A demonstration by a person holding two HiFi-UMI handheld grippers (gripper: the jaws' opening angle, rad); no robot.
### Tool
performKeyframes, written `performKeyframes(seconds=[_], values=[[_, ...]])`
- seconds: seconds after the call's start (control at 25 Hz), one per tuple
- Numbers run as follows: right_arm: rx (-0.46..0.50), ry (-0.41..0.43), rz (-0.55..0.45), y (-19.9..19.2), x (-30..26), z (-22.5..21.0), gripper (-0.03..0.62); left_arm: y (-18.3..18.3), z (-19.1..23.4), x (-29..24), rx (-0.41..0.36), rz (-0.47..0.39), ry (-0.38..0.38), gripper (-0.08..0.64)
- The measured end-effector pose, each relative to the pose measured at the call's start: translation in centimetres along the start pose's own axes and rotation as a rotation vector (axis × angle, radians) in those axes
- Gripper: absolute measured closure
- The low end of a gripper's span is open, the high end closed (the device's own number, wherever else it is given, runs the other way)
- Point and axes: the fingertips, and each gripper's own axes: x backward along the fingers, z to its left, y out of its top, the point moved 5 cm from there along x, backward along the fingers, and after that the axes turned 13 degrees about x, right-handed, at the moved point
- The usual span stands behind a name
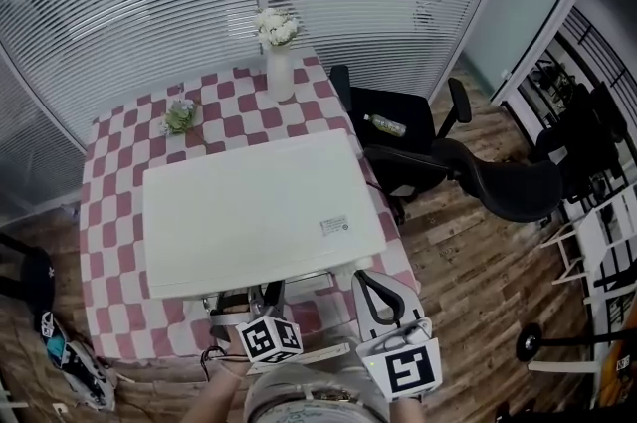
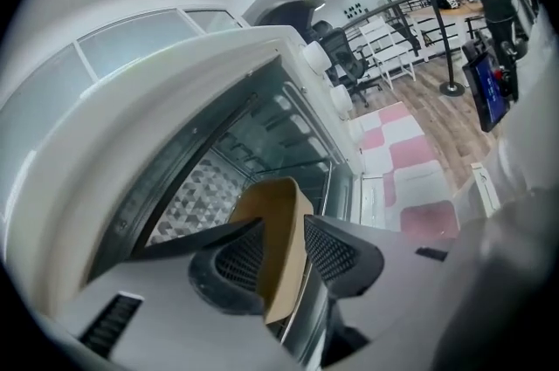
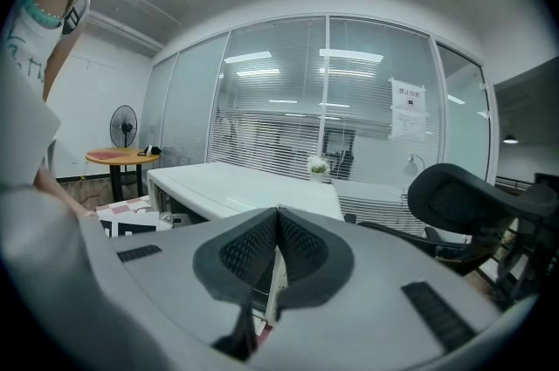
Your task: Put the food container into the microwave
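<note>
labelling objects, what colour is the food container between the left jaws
Tan-brown; the food container shows best in the left gripper view.

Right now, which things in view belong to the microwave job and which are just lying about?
In the job: food container, between the jaws of the open left gripper; microwave; right gripper, shut.

Lying about: vase of flowers, small plant, black chair, bottle lying on it.

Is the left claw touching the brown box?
Cannot tell. Left gripper view: one pad of the left claw shows a gap, the other overlaps the box.
</note>
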Motion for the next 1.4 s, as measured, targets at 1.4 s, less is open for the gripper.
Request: performKeyframes(seconds=[1.4], values=[[0.006, 0.170, 0.038, -1.8, 1.6, 9.6, 0.598, -3.6, -1.1, 11.1, 0.636, -0.070, -0.215, 0.546]])
